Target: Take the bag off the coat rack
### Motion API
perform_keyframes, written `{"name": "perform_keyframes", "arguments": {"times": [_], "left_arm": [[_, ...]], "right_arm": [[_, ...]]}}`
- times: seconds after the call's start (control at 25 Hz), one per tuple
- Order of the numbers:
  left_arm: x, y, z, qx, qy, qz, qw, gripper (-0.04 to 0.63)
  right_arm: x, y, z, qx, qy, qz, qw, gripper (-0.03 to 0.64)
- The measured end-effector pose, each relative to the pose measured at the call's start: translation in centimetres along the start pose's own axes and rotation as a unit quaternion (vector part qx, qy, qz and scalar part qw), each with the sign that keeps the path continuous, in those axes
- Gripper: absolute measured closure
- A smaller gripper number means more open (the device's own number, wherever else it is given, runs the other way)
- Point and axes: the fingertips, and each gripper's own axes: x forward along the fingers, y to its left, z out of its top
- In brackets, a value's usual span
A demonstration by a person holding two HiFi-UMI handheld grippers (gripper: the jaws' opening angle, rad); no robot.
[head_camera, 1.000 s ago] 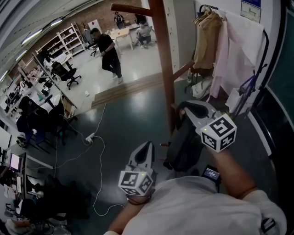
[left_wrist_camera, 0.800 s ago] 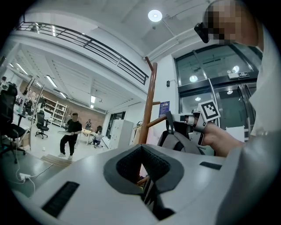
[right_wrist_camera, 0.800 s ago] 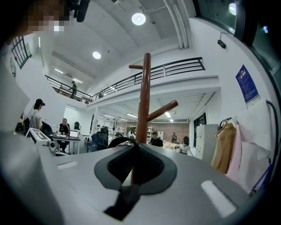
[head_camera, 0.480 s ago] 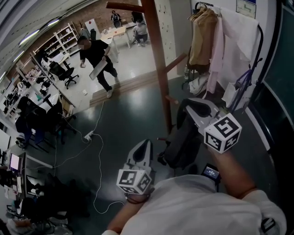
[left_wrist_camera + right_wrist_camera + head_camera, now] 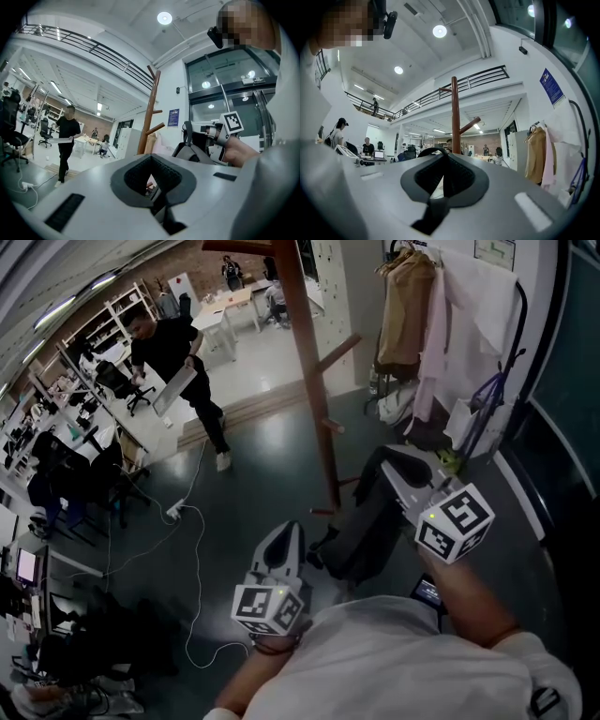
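The wooden coat rack (image 5: 305,362) stands ahead in the head view, with bare pegs on its pole. A black bag (image 5: 361,521) hangs just right of the pole's foot, clear of the pegs. Its strap runs up into my right gripper (image 5: 389,457), which is shut on it. In the right gripper view the black strap (image 5: 433,151) loops over the shut jaws, with the coat rack (image 5: 455,117) behind. My left gripper (image 5: 289,529) is lower and to the left, shut and holding nothing. The left gripper view shows the bag (image 5: 192,152) beside the rack (image 5: 149,117).
A clothes rail with a tan coat and pale garments (image 5: 441,324) stands at the right by the wall. A person in black (image 5: 173,362) walks at the upper left carrying a flat board. A white cable (image 5: 192,549) and power strip (image 5: 175,512) lie on the dark floor. Desks and chairs (image 5: 66,456) fill the left.
The right gripper and the bag have drawn away from the rack pole, which now sits farther left and up. The person in black has walked nearer with the board.
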Motion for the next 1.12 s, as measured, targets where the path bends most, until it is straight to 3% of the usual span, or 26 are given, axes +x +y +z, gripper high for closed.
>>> {"name": "perform_keyframes", "arguments": {"times": [0.56,1.12], "left_arm": [[-3.4,-11.6,-1.5,0.006,-0.009,0.01,0.9999,0.594],[-11.7,-21.7,-5.3,-0.007,-0.007,0.042,0.9991,0.594]], "right_arm": [[-12.1,1.7,-1.5,0.024,0.004,0.0,1.0,0.595],[-24.9,6.1,-3.8,0.043,0.029,0.018,0.998,0.594]]}}
